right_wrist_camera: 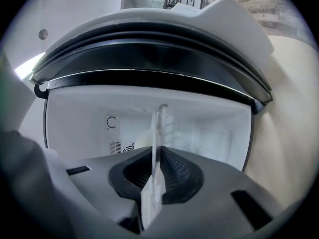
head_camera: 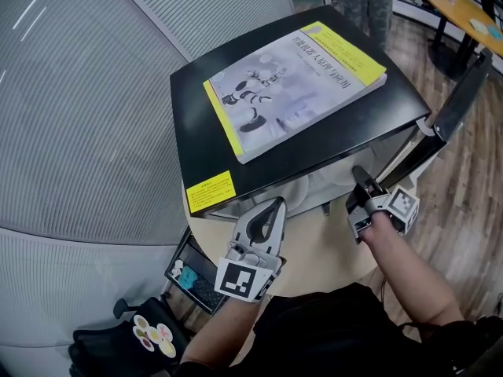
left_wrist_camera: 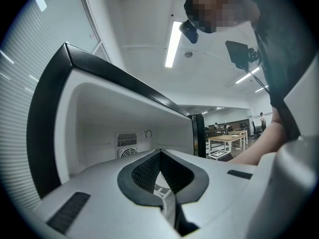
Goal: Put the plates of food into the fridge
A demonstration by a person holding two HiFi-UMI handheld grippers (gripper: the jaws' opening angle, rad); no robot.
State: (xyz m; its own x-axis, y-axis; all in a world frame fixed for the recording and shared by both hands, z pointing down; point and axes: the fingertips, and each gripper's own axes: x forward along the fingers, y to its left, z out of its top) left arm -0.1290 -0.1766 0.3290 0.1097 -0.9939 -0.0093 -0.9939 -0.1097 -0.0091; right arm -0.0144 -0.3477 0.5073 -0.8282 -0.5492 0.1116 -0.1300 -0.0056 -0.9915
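A small black fridge (head_camera: 314, 136) stands on a round beige table (head_camera: 330, 250), its door (head_camera: 460, 100) swung open to the right. My right gripper (head_camera: 361, 185) reaches into the opening and is shut on the rim of a thin white plate (right_wrist_camera: 158, 126), which shows edge-on between the jaws in the right gripper view, inside the white fridge interior (right_wrist_camera: 209, 128). What lies on the plate is hidden. My left gripper (head_camera: 266, 214) hovers in front of the fridge's left side, shut with nothing held (left_wrist_camera: 160, 156). It points level into the fridge interior (left_wrist_camera: 99, 133).
A large book (head_camera: 295, 85) with a yellow border lies on the fridge top. Below the table at the left are a black keyboard-like thing (head_camera: 196, 281) and a dark bag (head_camera: 149, 336). A person (head_camera: 365, 2) and a wooden table (head_camera: 464, 6) are farther back.
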